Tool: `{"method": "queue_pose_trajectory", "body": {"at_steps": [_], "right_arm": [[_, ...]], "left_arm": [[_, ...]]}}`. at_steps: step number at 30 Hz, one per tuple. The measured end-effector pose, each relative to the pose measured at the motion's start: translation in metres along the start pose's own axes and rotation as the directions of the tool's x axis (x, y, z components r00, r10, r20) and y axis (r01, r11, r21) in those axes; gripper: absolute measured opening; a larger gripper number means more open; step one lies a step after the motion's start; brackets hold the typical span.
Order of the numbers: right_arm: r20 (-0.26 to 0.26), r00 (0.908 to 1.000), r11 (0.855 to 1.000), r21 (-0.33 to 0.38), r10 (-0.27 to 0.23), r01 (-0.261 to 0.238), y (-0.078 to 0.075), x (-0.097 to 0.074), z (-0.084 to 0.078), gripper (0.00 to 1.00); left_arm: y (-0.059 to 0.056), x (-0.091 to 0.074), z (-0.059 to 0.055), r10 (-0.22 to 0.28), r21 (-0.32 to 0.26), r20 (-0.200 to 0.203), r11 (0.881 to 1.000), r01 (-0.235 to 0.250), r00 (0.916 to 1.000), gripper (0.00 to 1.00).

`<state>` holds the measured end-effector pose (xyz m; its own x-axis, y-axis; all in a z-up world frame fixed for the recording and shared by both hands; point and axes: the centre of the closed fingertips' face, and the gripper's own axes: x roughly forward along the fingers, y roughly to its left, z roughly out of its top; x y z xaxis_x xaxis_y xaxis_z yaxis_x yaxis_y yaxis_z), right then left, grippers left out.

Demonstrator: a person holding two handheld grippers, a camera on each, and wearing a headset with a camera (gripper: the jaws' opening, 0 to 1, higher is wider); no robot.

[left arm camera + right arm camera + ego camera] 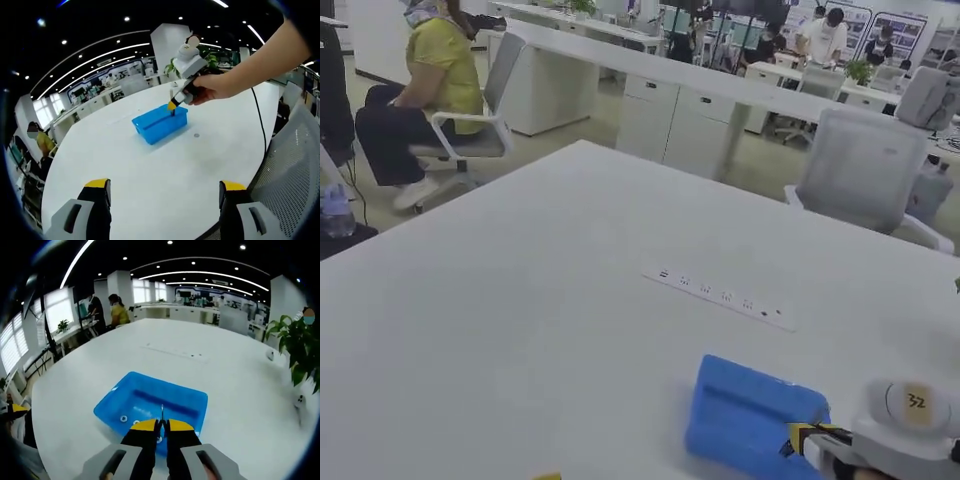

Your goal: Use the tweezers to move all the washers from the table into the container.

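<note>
A blue container (745, 420) sits on the white table (520, 320) near its front right. My right gripper (162, 426) is shut on thin metal tweezers (162, 413), whose tip points down into the blue container (170, 395). Two small washers (123, 418) lie on the container's floor at its near left. In the head view the right gripper (800, 438) hangs at the container's near right edge. From the left gripper view, a hand holds the right gripper (173, 105) over the container (159, 123), and one washer (196, 135) lies on the table beside it. My left gripper (165, 197) is open, above bare table.
A flush power strip (720, 294) runs across the table beyond the container. A grey mesh chair (295, 165) stands at the table's edge. A potted plant (295, 347) stands at one side. Other desks, chairs and seated people are farther off.
</note>
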<state>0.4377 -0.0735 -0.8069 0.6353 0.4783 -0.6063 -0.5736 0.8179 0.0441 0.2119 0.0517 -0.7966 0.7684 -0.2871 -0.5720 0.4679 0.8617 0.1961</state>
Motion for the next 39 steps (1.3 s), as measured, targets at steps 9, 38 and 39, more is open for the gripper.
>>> {"method": "queue_pose_trajectory", "body": {"at_steps": [9,38,39], "right_arm": [[0.088,0.996,0.998,0.066,0.014,-0.02,0.005,-0.032,0.019,0.03],[-0.049,0.9957,0.997,-0.015,0.078,-0.079,0.037,-0.061,-0.065,0.03],[-0.056,0.9952,0.997,-0.014,0.08,-0.081,0.037,-0.06,-0.066,0.03]], "left_arm": [[0.0,-0.001,0.001,0.001,0.002,0.009,1.0,-0.001,1.0,0.91],[-0.001,-0.003,0.002,0.0,0.008,0.007,1.0,0.0,1.0,0.91],[-0.002,-0.003,0.002,-0.001,0.009,0.007,1.0,0.001,1.0,0.91]]}}
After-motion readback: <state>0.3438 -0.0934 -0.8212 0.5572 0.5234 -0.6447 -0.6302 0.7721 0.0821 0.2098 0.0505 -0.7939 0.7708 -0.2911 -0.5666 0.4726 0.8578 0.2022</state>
